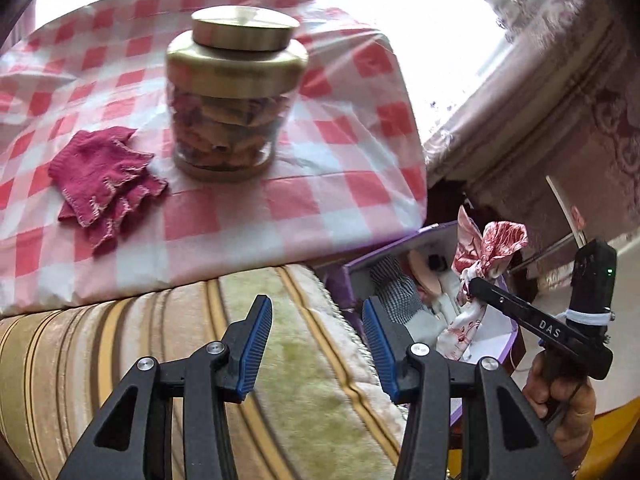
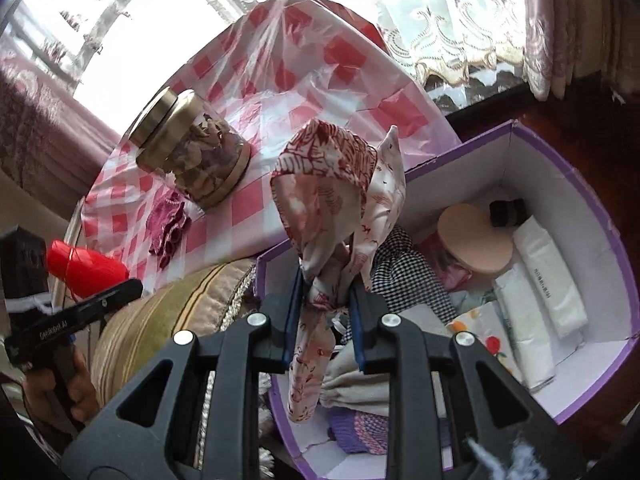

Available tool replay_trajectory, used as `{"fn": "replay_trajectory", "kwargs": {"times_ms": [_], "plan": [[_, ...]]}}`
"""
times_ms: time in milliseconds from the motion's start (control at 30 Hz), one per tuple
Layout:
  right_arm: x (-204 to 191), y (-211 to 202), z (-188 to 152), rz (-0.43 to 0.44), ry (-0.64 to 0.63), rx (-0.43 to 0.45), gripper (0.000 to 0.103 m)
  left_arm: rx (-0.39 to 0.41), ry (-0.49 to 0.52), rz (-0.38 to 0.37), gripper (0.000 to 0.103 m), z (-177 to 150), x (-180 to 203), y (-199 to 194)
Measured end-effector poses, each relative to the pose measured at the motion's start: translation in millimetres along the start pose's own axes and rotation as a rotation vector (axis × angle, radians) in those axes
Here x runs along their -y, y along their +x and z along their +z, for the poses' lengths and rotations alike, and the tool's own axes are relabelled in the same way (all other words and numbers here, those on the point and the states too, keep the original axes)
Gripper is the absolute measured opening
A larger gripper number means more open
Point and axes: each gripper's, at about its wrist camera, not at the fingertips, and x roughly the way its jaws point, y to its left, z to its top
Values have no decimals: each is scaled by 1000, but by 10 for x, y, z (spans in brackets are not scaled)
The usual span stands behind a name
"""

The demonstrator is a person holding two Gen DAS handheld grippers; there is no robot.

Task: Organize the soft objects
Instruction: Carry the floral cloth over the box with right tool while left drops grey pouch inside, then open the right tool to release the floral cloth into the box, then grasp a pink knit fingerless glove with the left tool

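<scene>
My right gripper (image 2: 326,284) is shut on a bunched red-and-white patterned cloth (image 2: 332,184). The cloth stands up above the jaws and hangs below them, over a purple box (image 2: 560,152) with white inner walls. The left wrist view shows the same cloth (image 1: 500,240) above that box (image 1: 348,280). My left gripper (image 1: 316,304) is open and holds nothing, over a striped cushion (image 1: 120,340). A pair of dark red knitted gloves (image 1: 104,176) lies on the red-checked tablecloth (image 1: 340,184), left of a glass jar.
The gold-lidded jar (image 1: 232,96) stands on the table. In the box lie a black-and-white checked fabric (image 2: 404,264), a round wooden piece (image 2: 476,240), white packets (image 2: 548,280) and a purple knit (image 2: 360,428). Curtains and a window are behind.
</scene>
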Motion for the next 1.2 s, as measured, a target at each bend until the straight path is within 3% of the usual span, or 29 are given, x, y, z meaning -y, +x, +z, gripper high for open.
{"fn": "replay_trajectory", "kwargs": {"times_ms": [67, 100, 133, 600, 1000, 1200], "plan": [[46, 182, 25, 11, 87, -40, 44, 5, -26, 0, 49, 15, -112, 7], [61, 273, 32, 15, 111, -68, 63, 6, -37, 1, 49, 22, -164, 6], [64, 345, 32, 16, 123, -85, 73, 10, -47, 1, 49, 18, -214, 4], [-216, 334, 88, 17, 40, -112, 73, 116, -212, 57, 49, 20, -1216, -241], [-1407, 195, 316, 125, -214, -98, 76, 204, -315, 107, 54, 168, -2065, -515], [-2139, 329, 363, 144, -360, -107, 79, 152, -346, 125, 55, 575, -2462, -296]]}}
